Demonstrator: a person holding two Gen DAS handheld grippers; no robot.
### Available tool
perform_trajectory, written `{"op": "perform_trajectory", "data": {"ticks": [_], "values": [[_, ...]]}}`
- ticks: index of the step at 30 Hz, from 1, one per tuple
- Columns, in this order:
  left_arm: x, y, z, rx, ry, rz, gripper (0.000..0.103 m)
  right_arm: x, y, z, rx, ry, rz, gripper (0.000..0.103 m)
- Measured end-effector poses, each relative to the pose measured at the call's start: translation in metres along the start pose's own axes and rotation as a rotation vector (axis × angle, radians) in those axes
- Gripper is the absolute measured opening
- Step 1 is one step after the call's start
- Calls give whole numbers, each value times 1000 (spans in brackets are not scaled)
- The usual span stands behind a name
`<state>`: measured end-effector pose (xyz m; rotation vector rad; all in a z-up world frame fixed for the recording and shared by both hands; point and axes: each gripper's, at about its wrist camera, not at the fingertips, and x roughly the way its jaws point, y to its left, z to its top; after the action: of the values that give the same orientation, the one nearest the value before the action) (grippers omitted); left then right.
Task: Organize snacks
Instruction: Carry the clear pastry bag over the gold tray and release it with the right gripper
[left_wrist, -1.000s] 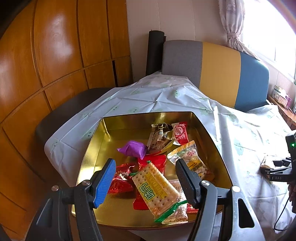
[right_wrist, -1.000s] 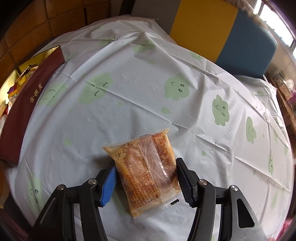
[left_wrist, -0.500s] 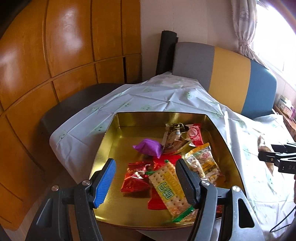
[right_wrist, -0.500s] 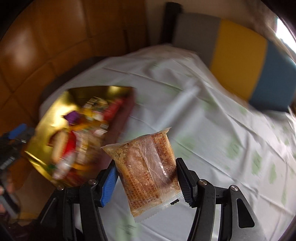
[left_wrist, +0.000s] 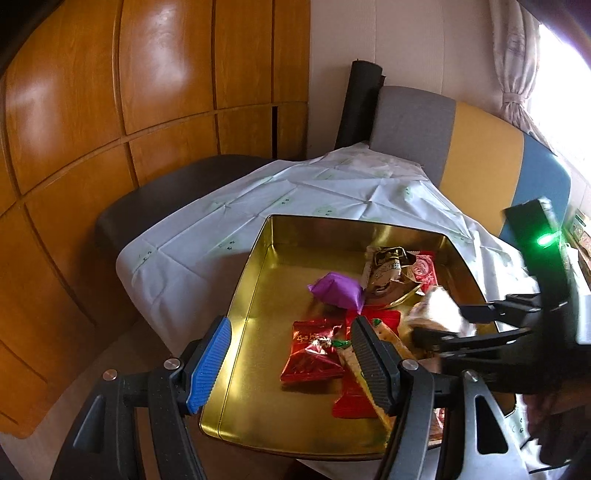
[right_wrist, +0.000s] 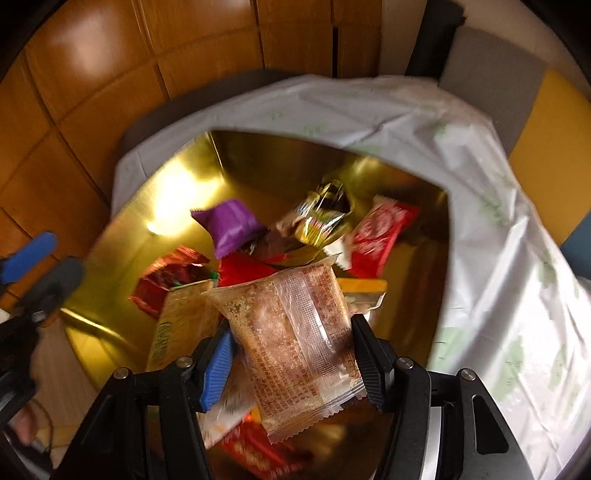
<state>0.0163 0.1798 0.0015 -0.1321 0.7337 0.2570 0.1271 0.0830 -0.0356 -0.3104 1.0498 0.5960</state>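
The clear packet (right_wrist: 291, 347) of brown crumbly snack sat clamped between the right gripper's (right_wrist: 291, 363) jaws, held above the gold tin (right_wrist: 424, 295). In the tin, a purple packet (right_wrist: 231, 225) lay at 11 o'clock from it and a red wrapper (right_wrist: 376, 234) at 1 o'clock. The left gripper (left_wrist: 290, 363) hung open and empty over the tin's near-left edge.

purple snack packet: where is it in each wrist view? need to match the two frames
Left wrist: purple packet lies centre-right, mid-tin, beyond the open left gripper.
Right wrist: upper-left of centre, above the clear packet the right gripper clamps.
Shared landmark: the gold tin holding the snacks.
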Motion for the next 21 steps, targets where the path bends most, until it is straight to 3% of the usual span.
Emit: {"op": "perform_trajectory", "data": {"ticks": [6,9,12,13,16,21], "values": [[3,2,0,-8,7,2,68,-7,-3,1,47,-15,43,63],[4,1,0,-11,9,-1,68,-16,-6,-4,72,-54,55,73],[3,0,1,-7,7,-1,68,-27,-8,-8,82,-88,55,72],[3,-1,1,-7,8,-1,68,-29,-6,-10,78,-96,54,70],[2,-2,1,-5,9,-4,68,-33,-4,-17,63,-92,47,43],[-3,-5,2,5,0,-6,68,-32,-5,-19,72,-97,47,42]]}}
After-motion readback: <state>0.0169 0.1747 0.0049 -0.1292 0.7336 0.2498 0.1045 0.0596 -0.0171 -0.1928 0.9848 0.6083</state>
